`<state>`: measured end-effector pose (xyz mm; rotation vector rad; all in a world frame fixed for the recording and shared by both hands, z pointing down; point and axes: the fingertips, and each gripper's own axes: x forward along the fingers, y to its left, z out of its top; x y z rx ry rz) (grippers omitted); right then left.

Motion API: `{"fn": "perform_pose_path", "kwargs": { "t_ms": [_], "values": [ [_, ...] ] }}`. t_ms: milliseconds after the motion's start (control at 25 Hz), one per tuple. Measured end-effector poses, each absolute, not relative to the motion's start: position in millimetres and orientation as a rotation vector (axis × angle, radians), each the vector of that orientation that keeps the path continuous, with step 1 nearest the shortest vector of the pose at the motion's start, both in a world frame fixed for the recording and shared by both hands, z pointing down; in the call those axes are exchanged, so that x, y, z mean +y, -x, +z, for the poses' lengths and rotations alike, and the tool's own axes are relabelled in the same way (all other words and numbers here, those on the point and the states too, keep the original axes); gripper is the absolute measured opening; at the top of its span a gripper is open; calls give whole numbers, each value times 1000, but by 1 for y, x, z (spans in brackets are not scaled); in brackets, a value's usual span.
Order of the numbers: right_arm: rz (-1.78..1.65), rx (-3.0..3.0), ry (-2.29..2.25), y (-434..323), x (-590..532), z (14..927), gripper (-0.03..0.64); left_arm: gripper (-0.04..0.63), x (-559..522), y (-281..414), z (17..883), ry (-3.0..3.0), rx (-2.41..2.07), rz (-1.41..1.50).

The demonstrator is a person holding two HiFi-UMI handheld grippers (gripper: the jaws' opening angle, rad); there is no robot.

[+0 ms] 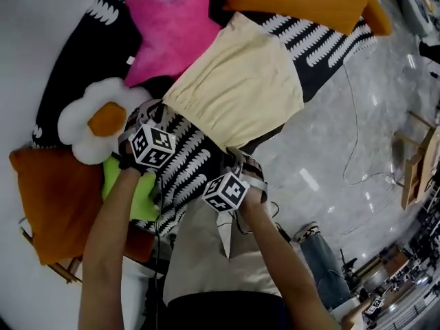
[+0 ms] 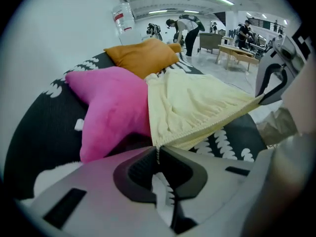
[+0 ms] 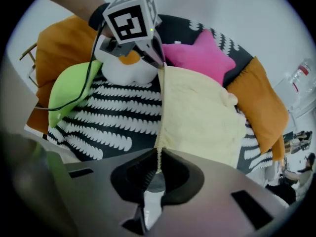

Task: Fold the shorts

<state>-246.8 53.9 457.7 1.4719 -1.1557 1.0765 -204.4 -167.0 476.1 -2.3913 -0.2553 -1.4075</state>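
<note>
Folding step: probably laying shorts [image 1: 237, 84] flat ahead.
Left gripper [image 2: 157, 154]: is clamping one waistband [image 2: 197, 127] corner.
Right gripper [image 3: 158, 164]: is clamping the other corner.
Next move: probably releasing, then regripping to fold.

Pale yellow shorts [image 1: 237, 84], spread out flat and unfolded, gathered elastic waistband stretched taut. One long side touches the pink star cushion [image 1: 172, 29], waistband end just past it.
</note>
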Motion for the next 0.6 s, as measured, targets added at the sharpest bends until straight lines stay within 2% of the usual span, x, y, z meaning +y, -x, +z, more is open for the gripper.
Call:
{"fn": "perform_pose_path", "kwargs": {
  "t_ms": [200, 280, 320, 360, 400, 440, 600],
  "values": [
    [981, -1306, -1299, 333, 31, 481, 34, 49, -182, 243, 499, 2411, -206, -1442],
    [955, -1374, -1289, 365, 20, 487, 45, 151, -190, 262, 512, 2388, -172, -1502],
    [961, -1425, -1282, 379, 16, 490, 103, 206, -195, 272, 517, 2378, -142, -1544],
    [973, -1483, -1264, 391, 14, 492, 245, 240, -199, 281, 518, 2379, -106, -1578],
    [979, -1539, -1239, 401, 13, 493, 350, 263, -202, 287, 516, 2394, -68, -1595],
    [970, -1588, -1213, 408, 15, 492, 402, 265, -203, 293, 510, 2419, -31, -1598],
    [878, -1729, -1155, 412, 47, 473, 417, 272, -166, 319, 486, 2524, 21, -1604]
  ]
}}
